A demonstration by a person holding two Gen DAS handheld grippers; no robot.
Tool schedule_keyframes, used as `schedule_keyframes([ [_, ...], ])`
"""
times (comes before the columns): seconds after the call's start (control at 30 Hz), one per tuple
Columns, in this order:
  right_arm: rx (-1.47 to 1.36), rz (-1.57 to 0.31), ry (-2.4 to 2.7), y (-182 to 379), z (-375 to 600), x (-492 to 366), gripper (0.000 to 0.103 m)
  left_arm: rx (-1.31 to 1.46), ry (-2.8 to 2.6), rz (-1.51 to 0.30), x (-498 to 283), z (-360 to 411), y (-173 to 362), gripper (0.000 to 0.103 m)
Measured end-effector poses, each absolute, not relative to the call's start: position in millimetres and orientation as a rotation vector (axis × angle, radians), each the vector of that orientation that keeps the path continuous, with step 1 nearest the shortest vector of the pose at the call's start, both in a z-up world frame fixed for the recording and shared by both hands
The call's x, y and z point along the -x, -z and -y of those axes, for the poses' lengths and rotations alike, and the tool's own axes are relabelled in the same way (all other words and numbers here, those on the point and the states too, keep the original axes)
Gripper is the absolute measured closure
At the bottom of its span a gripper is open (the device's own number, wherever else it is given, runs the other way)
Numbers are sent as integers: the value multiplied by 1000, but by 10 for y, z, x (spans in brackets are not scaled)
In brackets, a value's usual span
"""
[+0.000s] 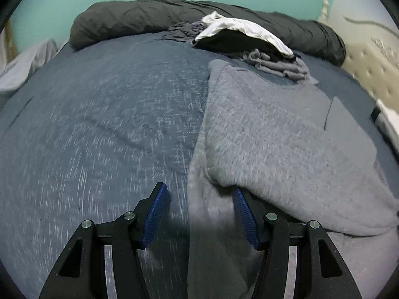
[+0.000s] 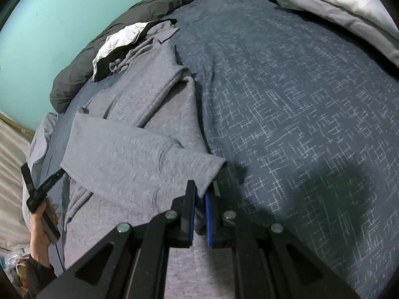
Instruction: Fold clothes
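A grey fleece garment (image 1: 274,134) lies spread on the blue patterned bedspread (image 1: 99,124), one part folded over itself. My left gripper (image 1: 199,188) is open over the garment's left edge, and a strip of grey fabric lies under the gap without the pads pressing on it. In the right wrist view my right gripper (image 2: 203,186) is shut on a folded corner of the same grey garment (image 2: 139,149). At that view's left edge a hand (image 2: 40,236) holds the left gripper (image 2: 43,168), jaws apart, beside the garment.
A loose pile of white, black and grey clothes (image 1: 239,35) sits at the back of the bed against a dark grey rolled duvet (image 1: 124,20). A folded white and grey stack (image 2: 336,0) lies far right. A cream tufted headboard (image 1: 369,69) borders the bed.
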State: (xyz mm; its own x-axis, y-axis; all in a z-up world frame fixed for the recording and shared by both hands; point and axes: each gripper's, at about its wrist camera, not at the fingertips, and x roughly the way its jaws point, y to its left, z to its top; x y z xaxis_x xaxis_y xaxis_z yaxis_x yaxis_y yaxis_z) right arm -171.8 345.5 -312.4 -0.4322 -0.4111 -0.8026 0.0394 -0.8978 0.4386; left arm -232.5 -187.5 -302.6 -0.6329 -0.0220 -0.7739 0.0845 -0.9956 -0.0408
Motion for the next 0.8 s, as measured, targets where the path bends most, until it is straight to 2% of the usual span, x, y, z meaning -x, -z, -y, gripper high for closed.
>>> schedule_keyframes([
  [0.03, -1493, 526, 2391, 3132, -3459, 1720, 96, -1322, 2787, -95, 2351, 1864, 3040, 46],
  [0.13, -1499, 546, 2383, 3153, -3483, 1730, 96, -1333, 2782, -52, 2408, 1859, 3093, 61],
  [0.2, -1505, 543, 2379, 3168, -3479, 1738, 96, -1317, 2801, -84, 2404, 1901, 3088, 84],
  [0.3, -1510, 534, 2371, 3173, -3461, 1742, 96, -1261, 2839, -126, 2392, 1957, 3014, 94],
  [0.37, -1509, 525, 2366, 3162, -3441, 1742, 96, -1199, 2858, -167, 2371, 2025, 2899, 96],
  [0.47, -1502, 493, 2355, 3133, -3381, 1741, 96, -1135, 2888, -356, 2369, 2251, 2738, 96],
  [0.53, -1503, 455, 2346, 3136, -3311, 1740, 96, -1137, 2864, -403, 2408, 2373, 2749, 103],
  [0.6, -1515, 417, 2346, 3160, -3229, 1752, 96, -1150, 2790, -480, 2421, 2569, 2839, 103],
  [0.67, -1527, 401, 2353, 3206, -3213, 1756, 96, -1193, 2725, -631, 2407, 2799, 2964, 103],
  [0.8, -1542, 420, 2345, 3275, -3233, 1787, 96, -1198, 2771, -611, 2362, 2833, 2939, 103],
])
